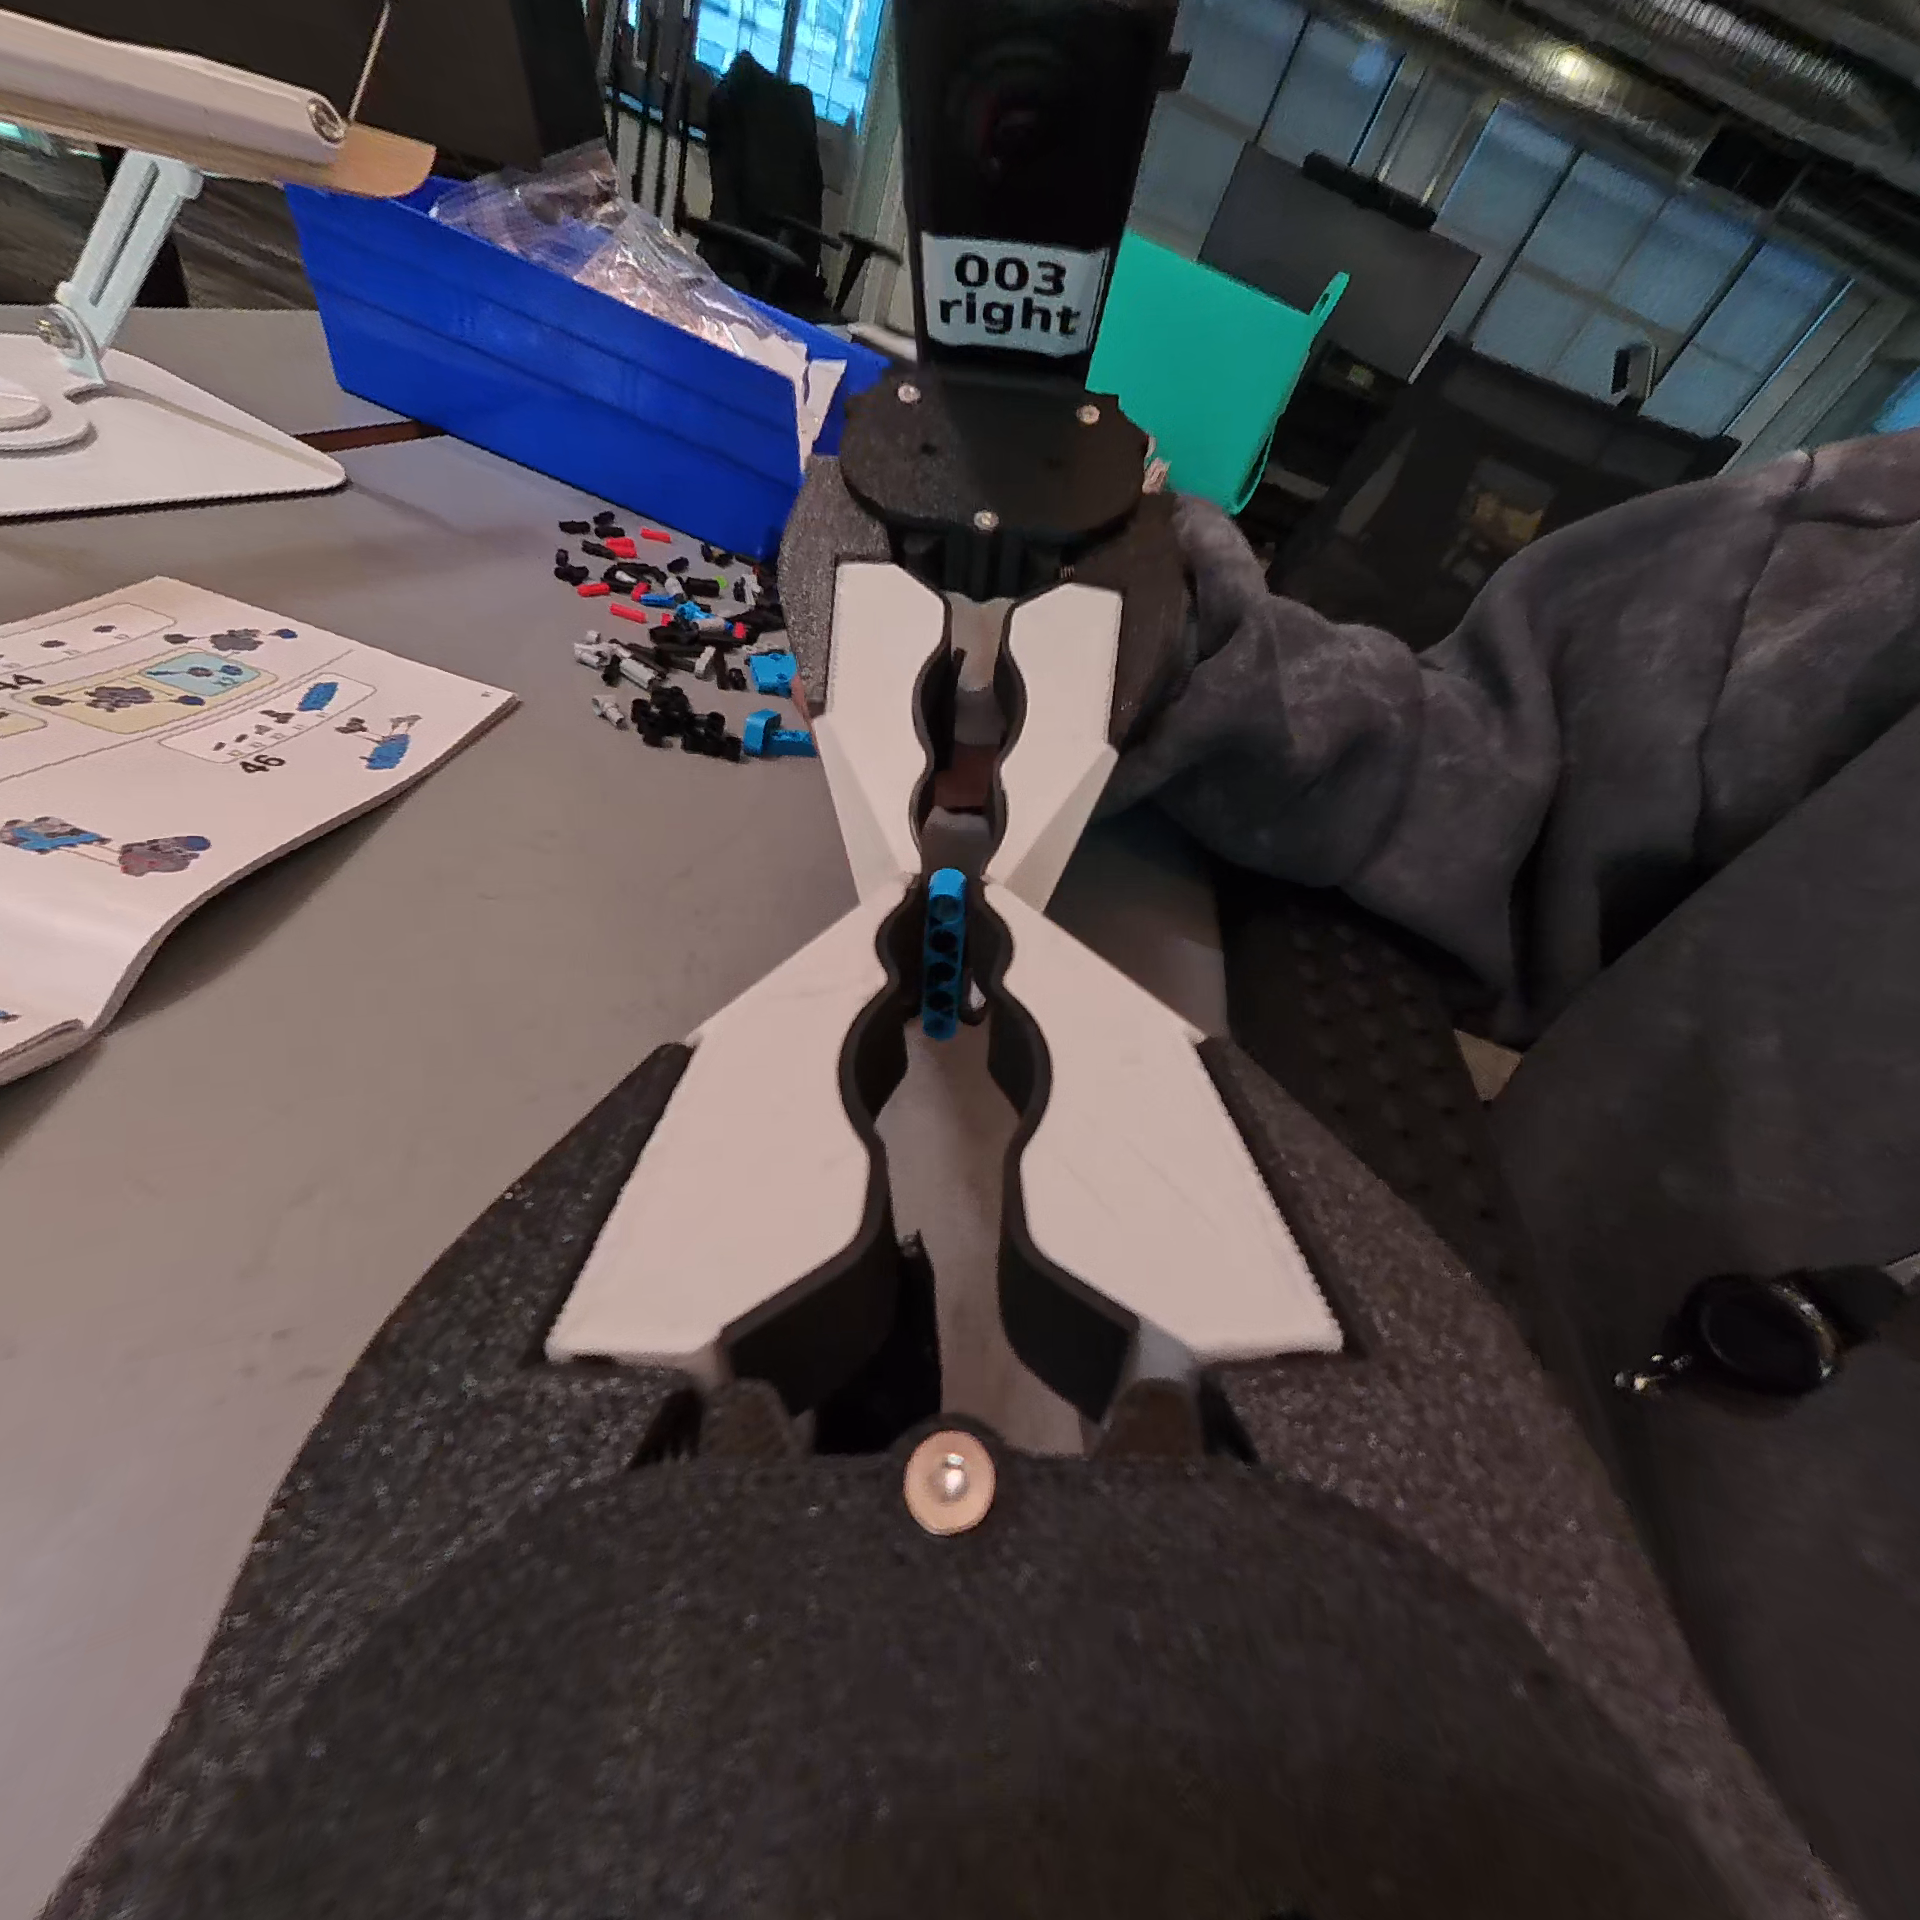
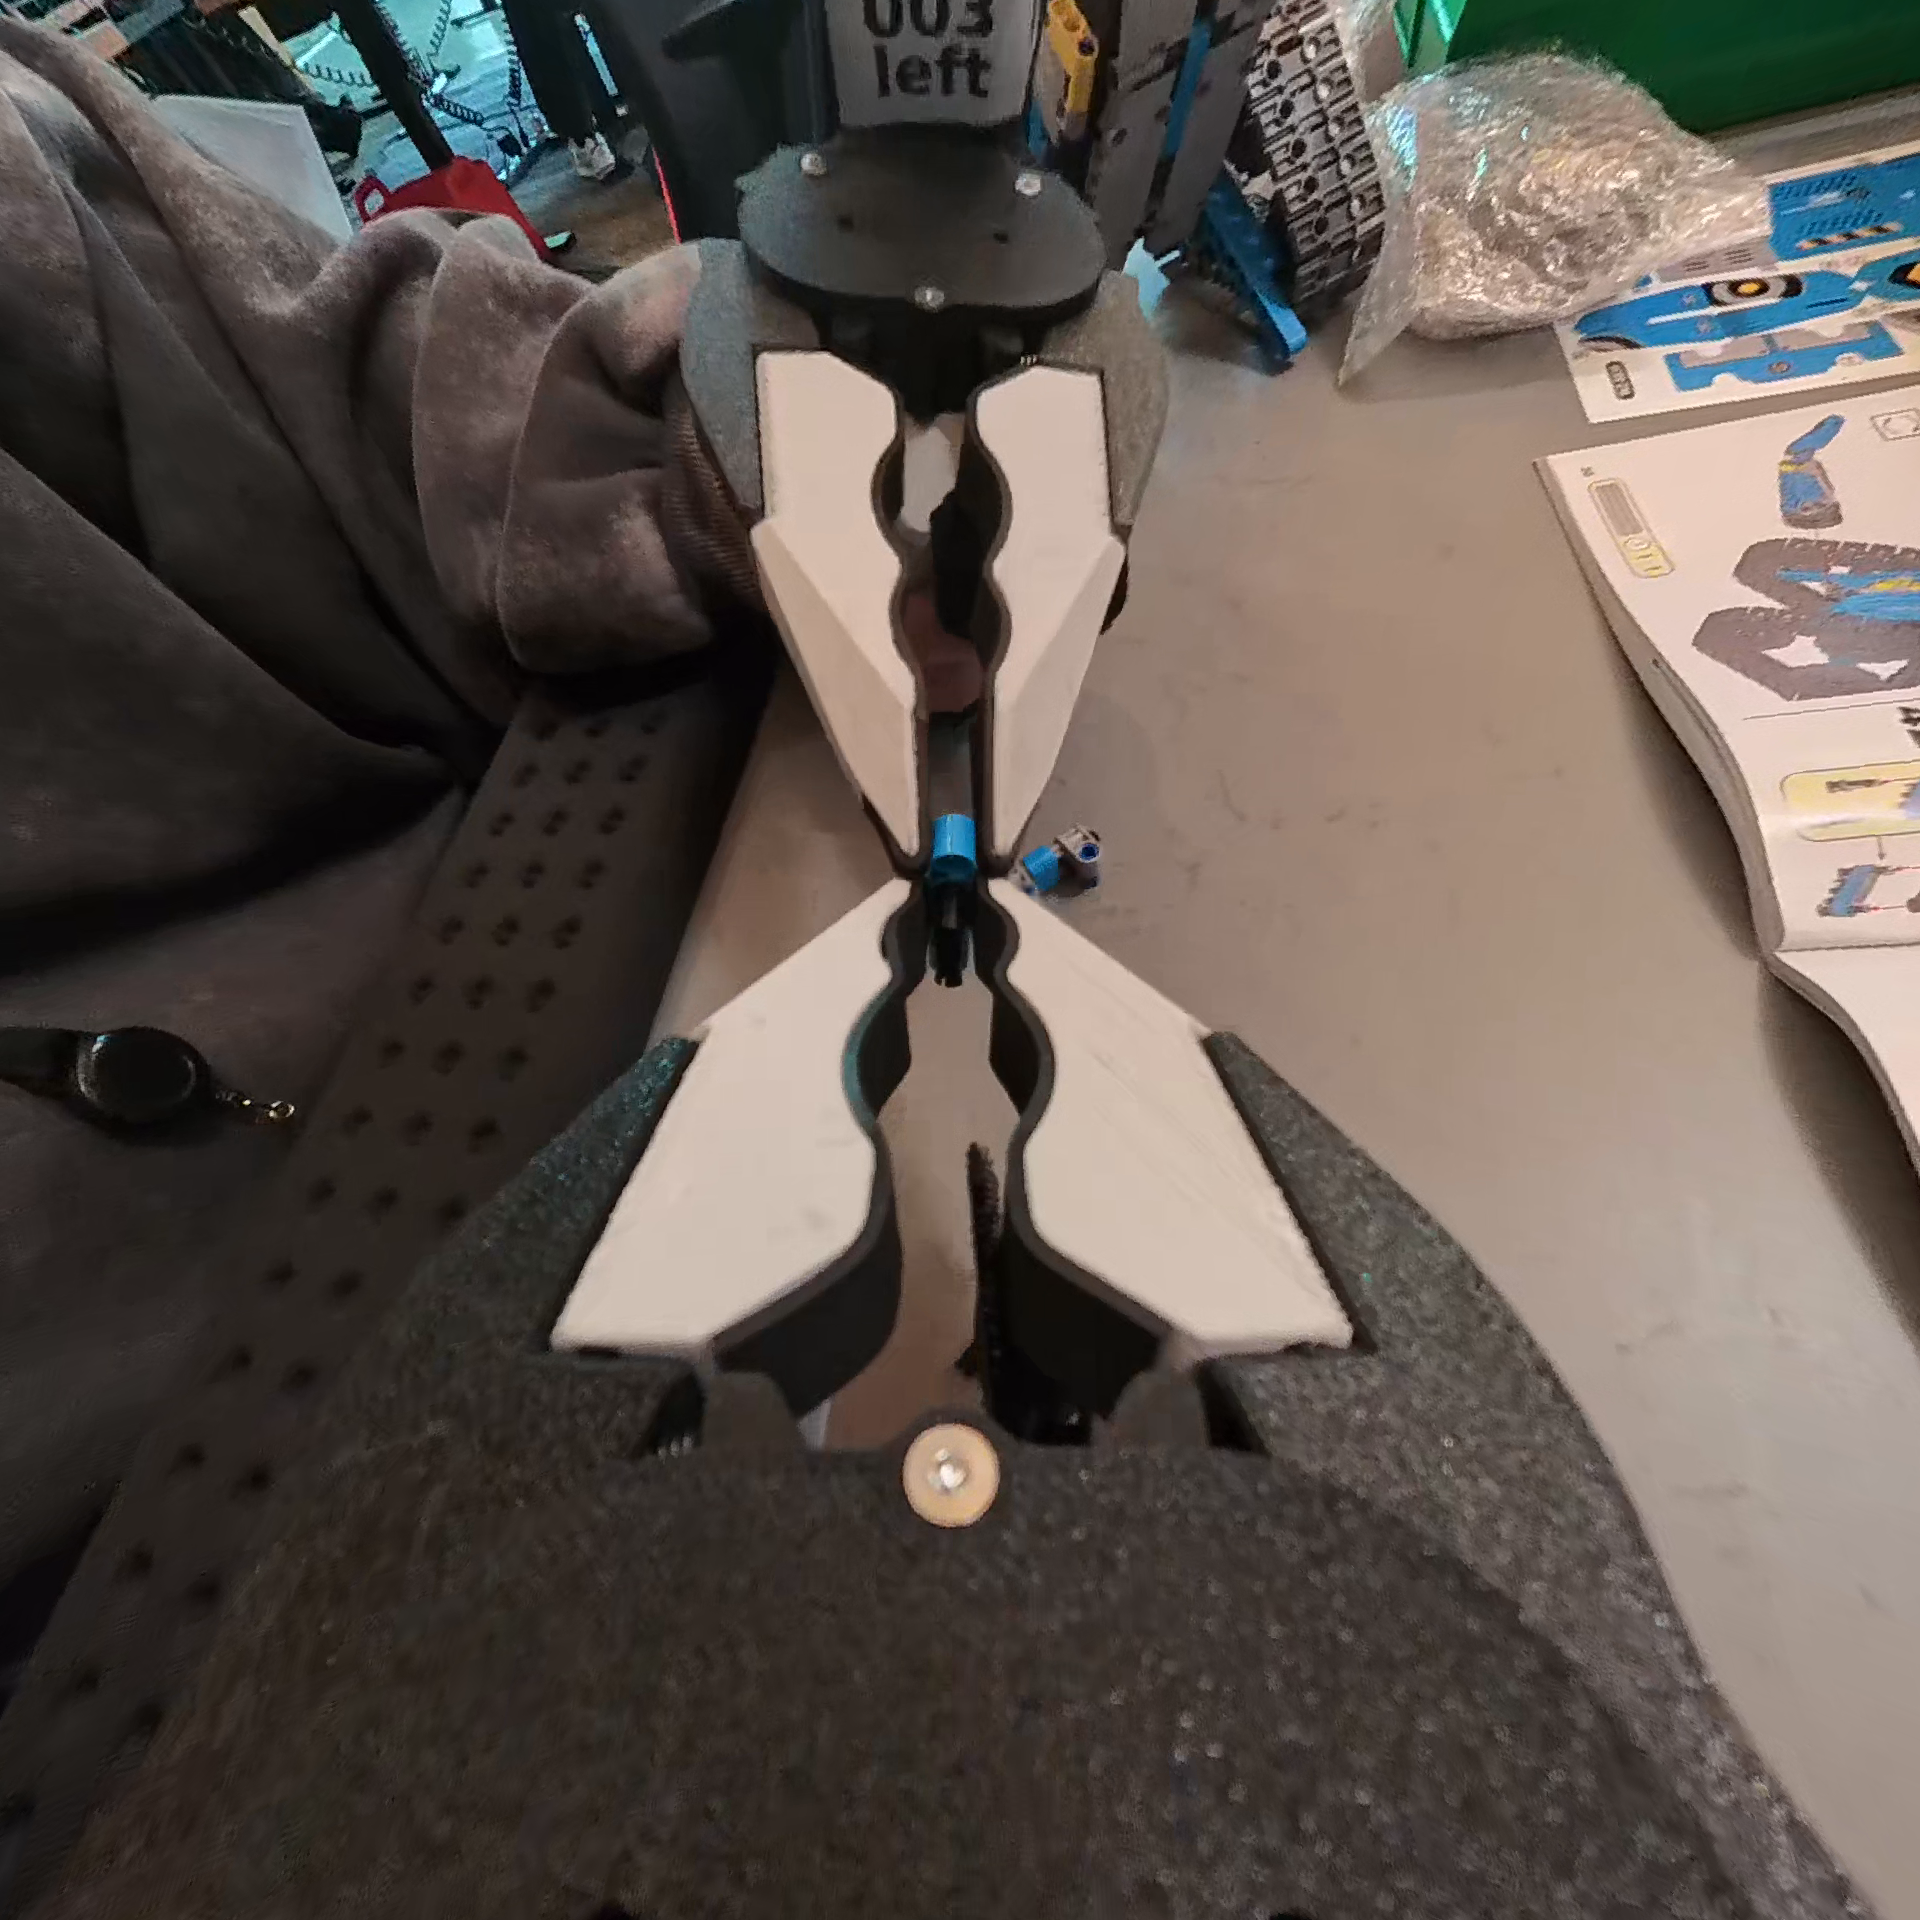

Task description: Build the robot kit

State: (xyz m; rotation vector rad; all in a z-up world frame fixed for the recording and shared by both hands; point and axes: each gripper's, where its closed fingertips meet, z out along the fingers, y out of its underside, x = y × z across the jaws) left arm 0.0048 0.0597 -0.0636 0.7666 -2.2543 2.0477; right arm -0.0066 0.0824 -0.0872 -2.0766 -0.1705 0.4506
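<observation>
A grey tabletop (image 1: 436, 935) fills the left wrist view. At ten o'clock lies an open booklet (image 1: 208, 769); at eleven o'clock a blue bin (image 1: 540, 353) holds plastic bags. Between them, near centre, sits a pile of small pieces (image 1: 675, 644). A grey sleeve (image 1: 1455, 748) enters from three o'clock.

The two tools meet tip to tip at centre. The left hand-held gripper (image 1: 948, 935) is clenched on a blue beam (image 1: 943, 951) with a row of holes, standing upright. The right hand-held gripper (image 2: 948, 914) grips a black pin (image 2: 948, 945) that touches the beam's end. In the right wrist view, a loose blue piece (image 2: 1062, 860) lies at two o'clock.

The beam looks light, stiff and smooth, so likely slippery; best pinched across its flat sides.
</observation>
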